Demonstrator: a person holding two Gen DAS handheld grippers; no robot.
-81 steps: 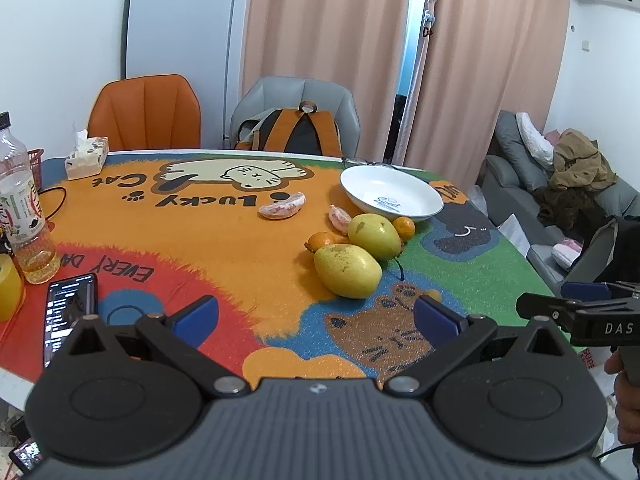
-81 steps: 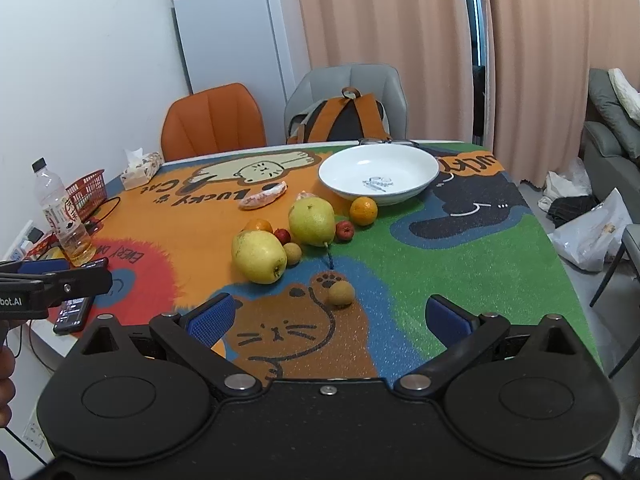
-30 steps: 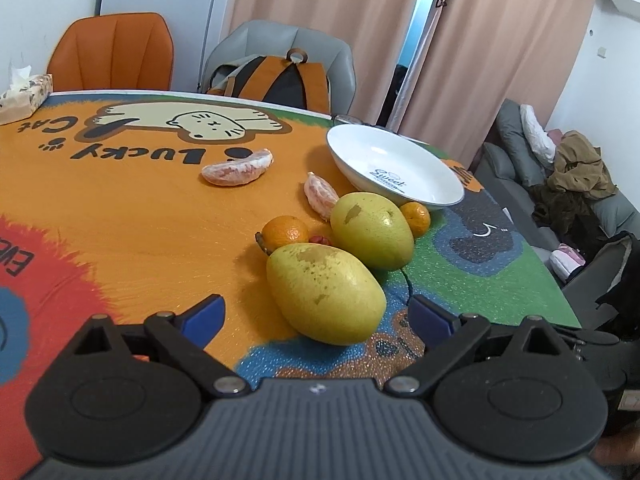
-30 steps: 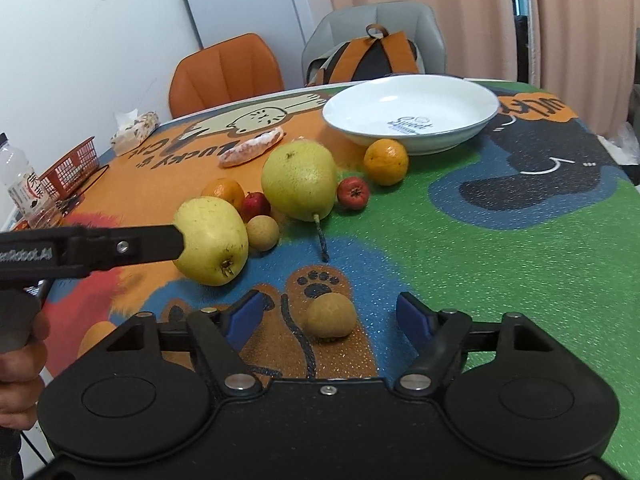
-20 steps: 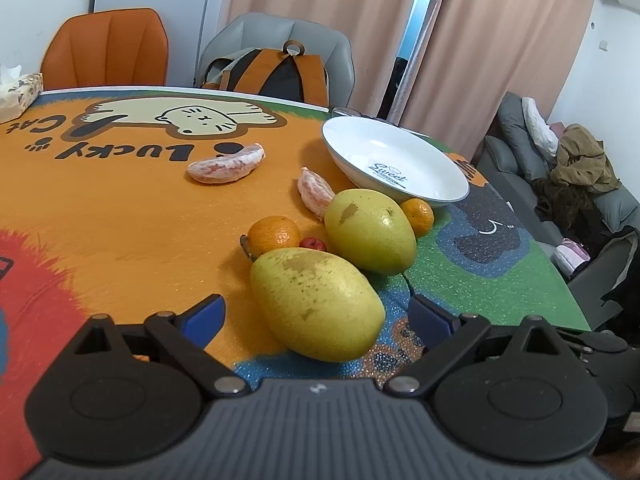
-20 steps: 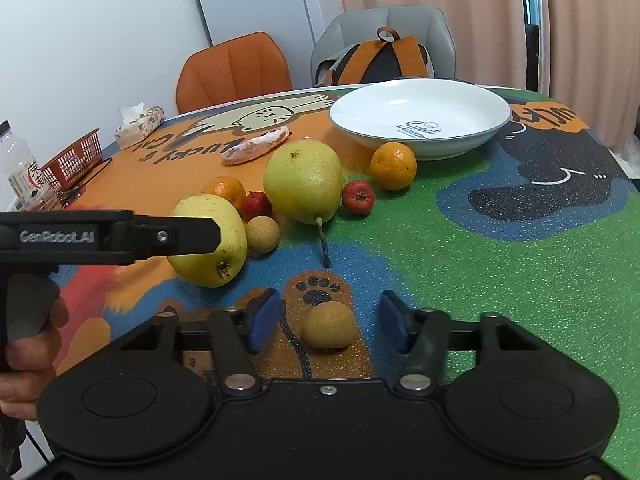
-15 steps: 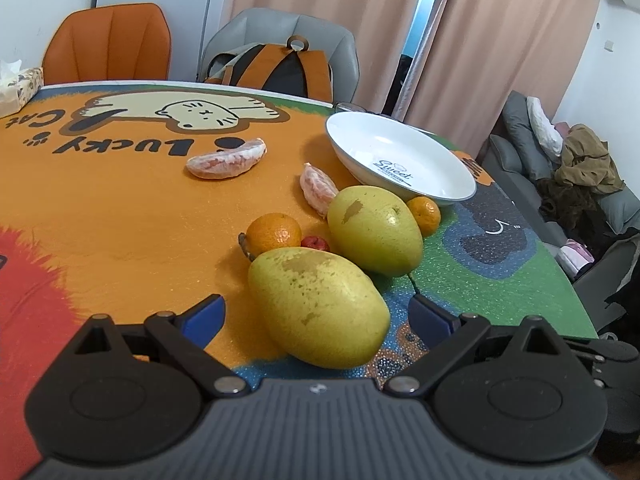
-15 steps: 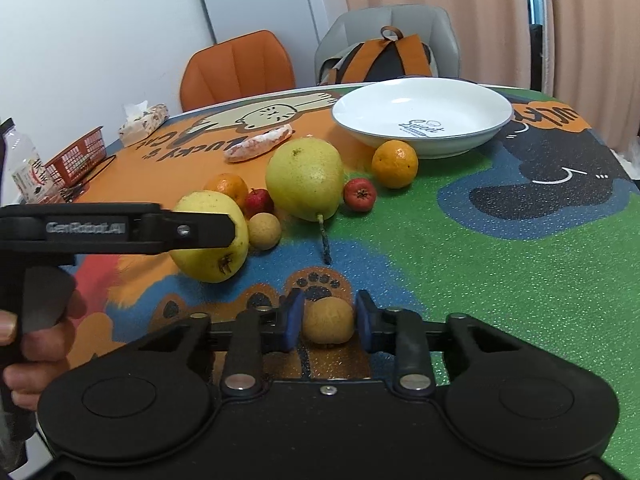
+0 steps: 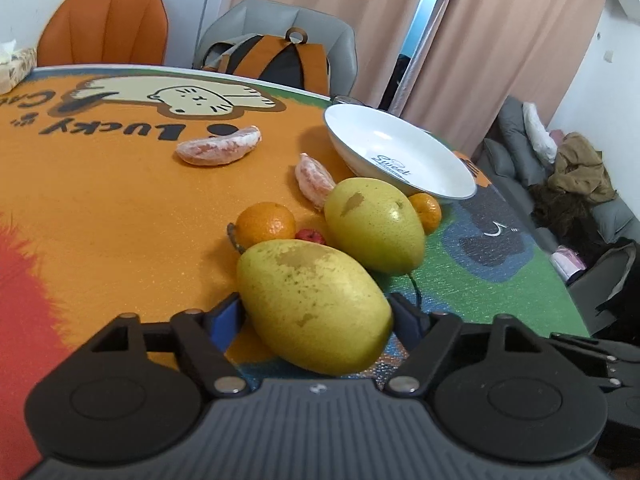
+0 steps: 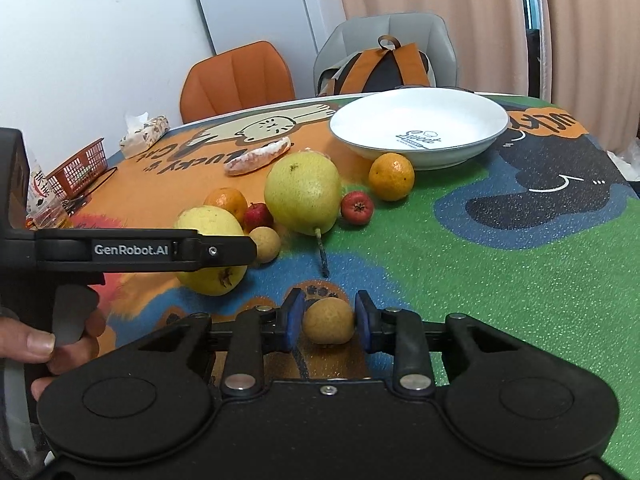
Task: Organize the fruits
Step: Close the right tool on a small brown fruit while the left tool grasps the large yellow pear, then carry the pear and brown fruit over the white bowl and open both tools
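Left gripper (image 9: 316, 312) jaws now closing round pear (image 9: 312, 304); contact unclear

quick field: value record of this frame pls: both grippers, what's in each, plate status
left gripper: closing, fingers either side of near yellow pear
right gripper: shut on small tan fruit
plate: white, no fruit in it
second pear: on mat, mid-table
oranges: one by plate, one behind near pear
peeled segments: on orange part of mat
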